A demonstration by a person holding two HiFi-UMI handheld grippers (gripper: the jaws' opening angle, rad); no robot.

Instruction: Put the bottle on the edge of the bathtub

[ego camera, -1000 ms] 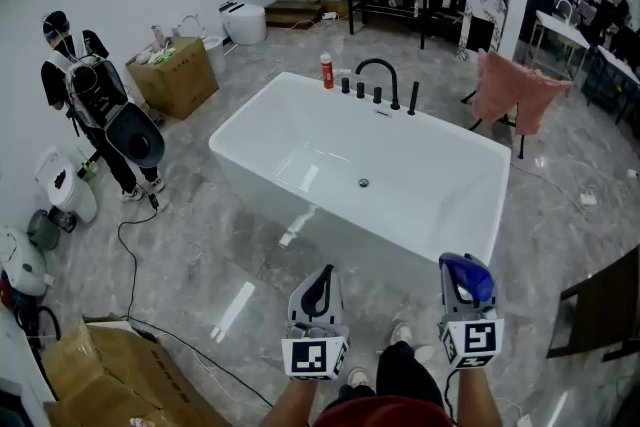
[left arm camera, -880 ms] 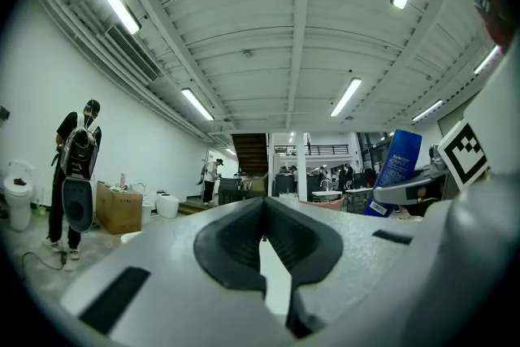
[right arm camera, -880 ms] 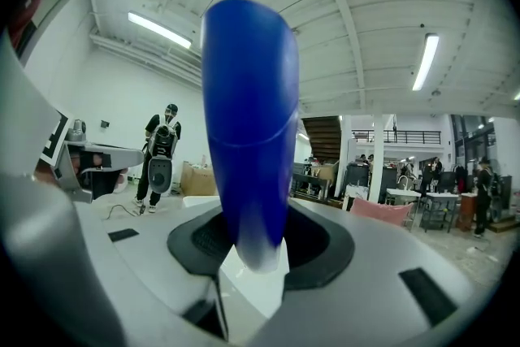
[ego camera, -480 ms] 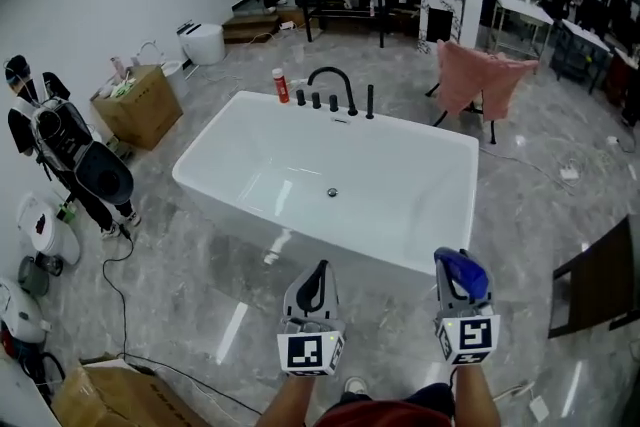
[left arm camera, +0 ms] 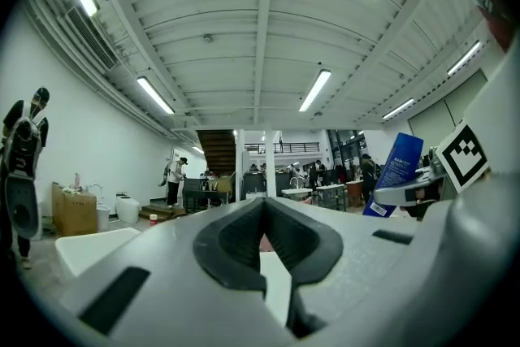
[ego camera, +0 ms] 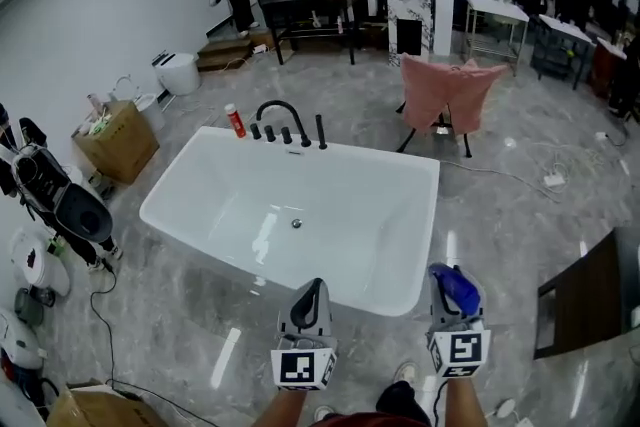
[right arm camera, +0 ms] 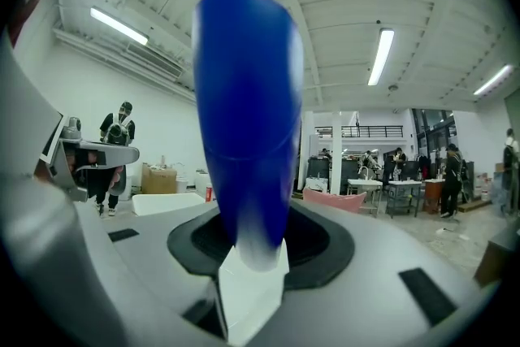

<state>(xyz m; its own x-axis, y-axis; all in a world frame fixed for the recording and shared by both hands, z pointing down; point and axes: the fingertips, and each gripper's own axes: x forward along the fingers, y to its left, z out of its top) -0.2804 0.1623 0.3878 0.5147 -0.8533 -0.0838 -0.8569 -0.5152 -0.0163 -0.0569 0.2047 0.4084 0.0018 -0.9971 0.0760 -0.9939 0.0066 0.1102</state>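
A blue bottle (ego camera: 458,283) stands upright between the jaws of my right gripper (ego camera: 455,295), which is shut on it. In the right gripper view the blue bottle (right arm camera: 246,118) fills the middle, with its white lower end down in the right gripper (right arm camera: 252,252). My left gripper (ego camera: 310,300) is shut and holds nothing. Both are level in front of the near right end of the white bathtub (ego camera: 432,215), just short of its rim. From the left gripper (left arm camera: 262,211) the blue bottle (left arm camera: 396,171) shows off to the right.
A black faucet (ego camera: 282,118) with knobs and a small red bottle (ego camera: 234,121) stand on the tub's far rim. A pink cloth (ego camera: 448,93) hangs over a chair behind the tub. A cardboard box (ego camera: 115,140), gear and a person (ego camera: 50,195) are at the left.
Both grippers have come forward to the bathtub, and the right one still holds the blue bottle. The tub's near right corner now lies just ahead of them.
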